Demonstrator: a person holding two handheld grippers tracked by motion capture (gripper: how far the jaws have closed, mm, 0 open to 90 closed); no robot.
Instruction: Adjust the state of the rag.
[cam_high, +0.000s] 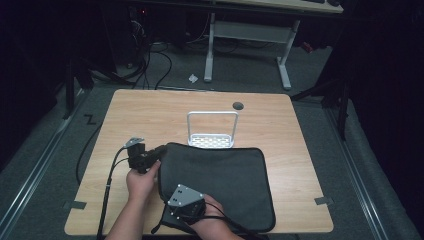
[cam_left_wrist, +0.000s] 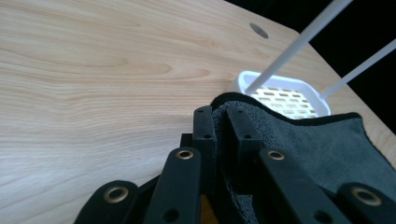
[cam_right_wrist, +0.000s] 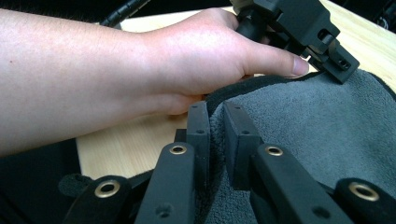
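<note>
Looks like a lab/recording setup: dark room, grey carpet, cables (cam_high: 145, 60) trailing upper left, white-legged desk (cam_high: 250, 45) top centre, black stands at the sides, tape marks on the wooden surface (cam_high: 150, 110).

Black two-jaw tools (cam_left_wrist: 219, 122), brass rivets, trailing cables

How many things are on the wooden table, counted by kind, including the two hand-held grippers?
Grey cloth with black edging: 1
White perforated basket with a tall wire handle: 1
Black two-jaw grippers, left gripper and right gripper, both clamped on the cloth's edge: 2
Total: 4
</note>
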